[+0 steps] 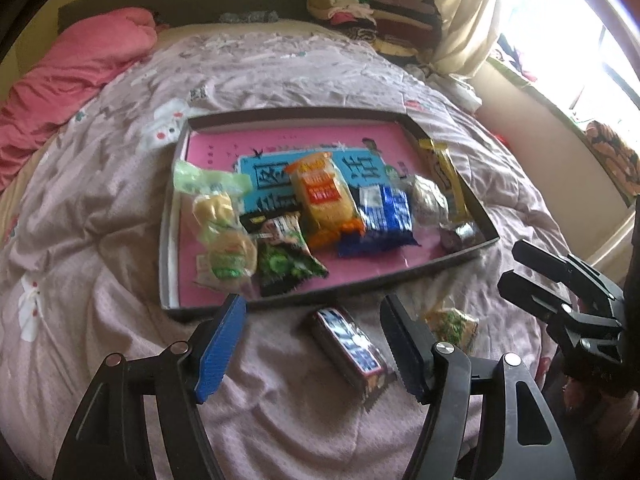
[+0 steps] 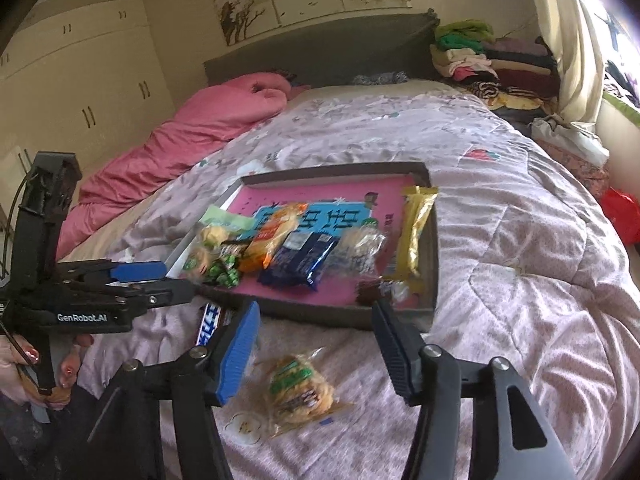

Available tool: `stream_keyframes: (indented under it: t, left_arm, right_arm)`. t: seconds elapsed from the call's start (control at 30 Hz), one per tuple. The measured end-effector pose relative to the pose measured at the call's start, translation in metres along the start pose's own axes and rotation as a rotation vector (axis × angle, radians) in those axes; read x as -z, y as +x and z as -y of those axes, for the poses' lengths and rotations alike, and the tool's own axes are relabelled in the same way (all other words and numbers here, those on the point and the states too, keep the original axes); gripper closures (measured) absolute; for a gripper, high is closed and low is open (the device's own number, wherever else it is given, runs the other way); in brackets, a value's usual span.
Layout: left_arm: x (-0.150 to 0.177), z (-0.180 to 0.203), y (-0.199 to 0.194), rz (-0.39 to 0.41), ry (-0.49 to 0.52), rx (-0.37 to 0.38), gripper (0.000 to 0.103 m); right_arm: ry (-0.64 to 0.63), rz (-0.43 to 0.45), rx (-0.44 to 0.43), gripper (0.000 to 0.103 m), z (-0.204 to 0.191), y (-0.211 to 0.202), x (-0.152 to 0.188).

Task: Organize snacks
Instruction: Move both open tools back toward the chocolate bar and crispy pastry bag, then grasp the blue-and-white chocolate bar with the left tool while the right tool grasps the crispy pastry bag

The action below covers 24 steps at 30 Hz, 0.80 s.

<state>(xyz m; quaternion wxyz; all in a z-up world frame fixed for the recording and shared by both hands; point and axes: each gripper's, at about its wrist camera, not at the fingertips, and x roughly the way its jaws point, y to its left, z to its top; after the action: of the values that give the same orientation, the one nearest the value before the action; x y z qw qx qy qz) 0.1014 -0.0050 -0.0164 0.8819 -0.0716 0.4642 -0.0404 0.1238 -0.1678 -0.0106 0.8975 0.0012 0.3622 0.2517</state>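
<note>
A shallow dark-rimmed tray (image 1: 170,248) with a pink floor lies on the bed. It holds several snacks: an orange packet (image 1: 324,196), a blue packet (image 1: 386,214), a green cookie bag (image 1: 218,220) and a yellow bar (image 1: 444,172). In front of the tray a dark chocolate bar (image 1: 348,348) lies on the quilt between the fingers of my left gripper (image 1: 312,308), which is open and clear of it. A clear packet of biscuits (image 2: 298,388) lies between the fingers of my right gripper (image 2: 316,312), also open, with its pads off the packet.
A pink duvet (image 2: 192,140) is bunched along the bed's left side. Folded clothes (image 2: 492,64) are stacked by the headboard at the back right. A curtain and window (image 1: 560,40) stand on the right. A person's hand (image 2: 24,364) holds the left gripper (image 2: 180,280).
</note>
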Motion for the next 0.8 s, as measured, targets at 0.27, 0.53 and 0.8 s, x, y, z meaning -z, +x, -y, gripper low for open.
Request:
stream_keyframes:
  t: [0.27, 0.53, 0.8]
  left_arm:
    - [0.007, 0.012, 0.007, -0.037, 0.034, -0.006, 0.031]
    - [0.014, 0.020, 0.017, -0.071, 0.049, -0.011, 0.031]
    - [0.022, 0.026, 0.032, -0.116, 0.054, -0.028, 0.031]
  right_arm:
    - [-0.044, -0.050, -0.008, 0.044, -0.011, 0.002, 0.009]
    - [-0.092, -0.113, -0.022, 0.044, -0.021, 0.009, 0.019]
    - [-0.131, -0.175, 0.007, 0.044, -0.021, 0.020, 0.030]
